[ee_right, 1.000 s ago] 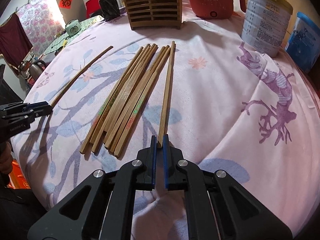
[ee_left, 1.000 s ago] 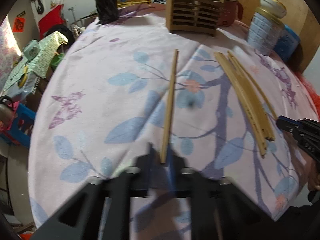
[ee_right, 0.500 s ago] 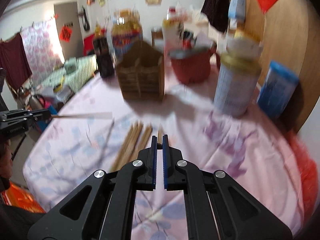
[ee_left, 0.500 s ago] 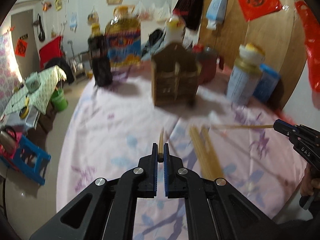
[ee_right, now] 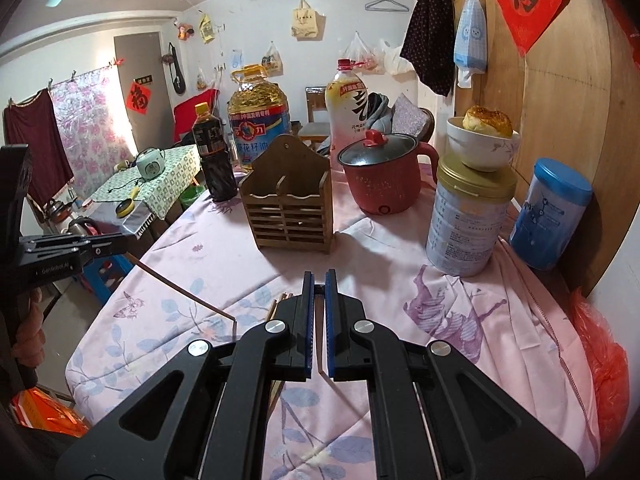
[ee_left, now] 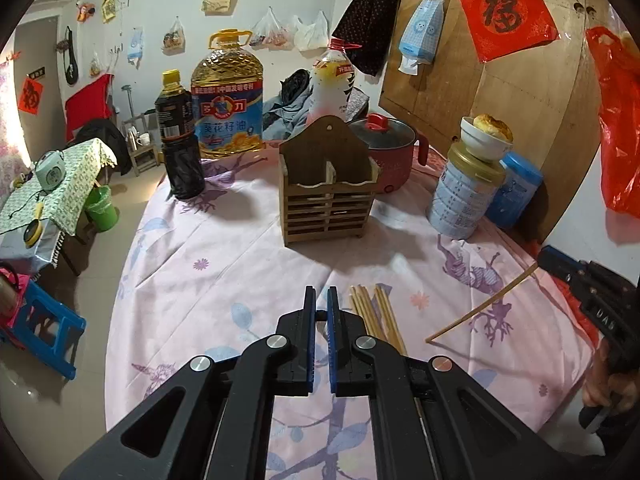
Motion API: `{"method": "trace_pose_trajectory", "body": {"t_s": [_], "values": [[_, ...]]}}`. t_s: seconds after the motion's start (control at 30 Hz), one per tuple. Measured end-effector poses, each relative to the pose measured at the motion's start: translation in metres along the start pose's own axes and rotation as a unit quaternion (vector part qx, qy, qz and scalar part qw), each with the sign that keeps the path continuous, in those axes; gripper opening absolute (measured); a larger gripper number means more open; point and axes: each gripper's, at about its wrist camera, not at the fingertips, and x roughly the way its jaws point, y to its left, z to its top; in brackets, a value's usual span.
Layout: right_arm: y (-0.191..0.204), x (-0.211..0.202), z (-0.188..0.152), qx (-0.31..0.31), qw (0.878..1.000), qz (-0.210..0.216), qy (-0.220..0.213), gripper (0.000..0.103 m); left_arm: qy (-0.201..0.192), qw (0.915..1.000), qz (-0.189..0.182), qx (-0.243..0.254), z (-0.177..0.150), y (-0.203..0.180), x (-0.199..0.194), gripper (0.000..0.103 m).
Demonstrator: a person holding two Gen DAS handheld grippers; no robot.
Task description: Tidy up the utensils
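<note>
- The table [ee_left: 224, 264] in its floral cloth filled your view, the wooden utensil holder [ee_left: 328, 196] standing upright at twelve o'clock of both grippers.
- The loose chopsticks [ee_left: 376, 312] lay flat at one o'clock of your left gripper [ee_left: 321, 308].
- Your left gripper was clenched on one chopstick [ee_right: 180, 290], raised off the cloth and slanting down.
- Your right gripper [ee_right: 319, 292] gripped another chopstick [ee_left: 480, 308], likewise lifted at a slant.
</note>
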Motion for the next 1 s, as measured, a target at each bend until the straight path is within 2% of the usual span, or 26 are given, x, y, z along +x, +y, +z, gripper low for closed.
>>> {"method": "trace_pose_trajectory", "body": {"t_s": [0.17, 0.27, 0.43, 0.57, 0.77, 0.87, 0.9, 0.93, 0.97, 1.0], "values": [[-0.007, -0.001, 0.000, 0.015, 1.000, -0.004, 0.001, 0.006, -0.020, 0.9994, -0.012, 0.024, 0.038, -0.007, -0.004, 0.006], [-0.016, -0.009, 0.000, 0.032, 0.999, -0.015, -0.005, 0.006, -0.040, 0.9981, -0.017, 0.045, 0.072, -0.014, -0.007, 0.006], [-0.028, -0.026, 0.001, 0.059, 0.997, -0.035, -0.018, 0.006, -0.079, 0.9942, -0.001, 0.073, 0.133, -0.020, -0.008, 0.006], [-0.035, -0.042, -0.004, 0.081, 0.994, -0.060, -0.028, 0.006, -0.091, 0.9927, 0.005, 0.079, 0.168, -0.019, 0.004, 0.006], [-0.044, -0.060, -0.013, 0.107, 0.989, -0.098, -0.029, 0.006, -0.091, 0.9911, 0.033, 0.091, 0.182, -0.020, 0.044, 0.006], [-0.047, -0.066, -0.015, 0.117, 0.986, -0.113, -0.029, 0.006, -0.062, 0.9945, 0.029, 0.080, 0.175, -0.014, 0.072, 0.007], [-0.047, -0.067, -0.015, 0.118, 0.986, -0.114, -0.030, 0.006, -0.049, 0.9957, 0.032, 0.071, 0.170, -0.012, 0.081, 0.009], [-0.046, -0.067, -0.012, 0.117, 0.986, -0.114, -0.031, 0.006, -0.041, 0.9966, 0.030, 0.065, 0.165, -0.011, 0.085, 0.025], [-0.045, -0.066, -0.008, 0.115, 0.987, -0.111, -0.033, 0.006, -0.038, 0.9973, 0.030, 0.056, 0.159, -0.010, 0.085, 0.047], [-0.045, -0.065, -0.003, 0.112, 0.987, -0.106, -0.036, 0.006, -0.044, 0.9973, 0.033, 0.050, 0.152, -0.008, 0.081, 0.051]]}}
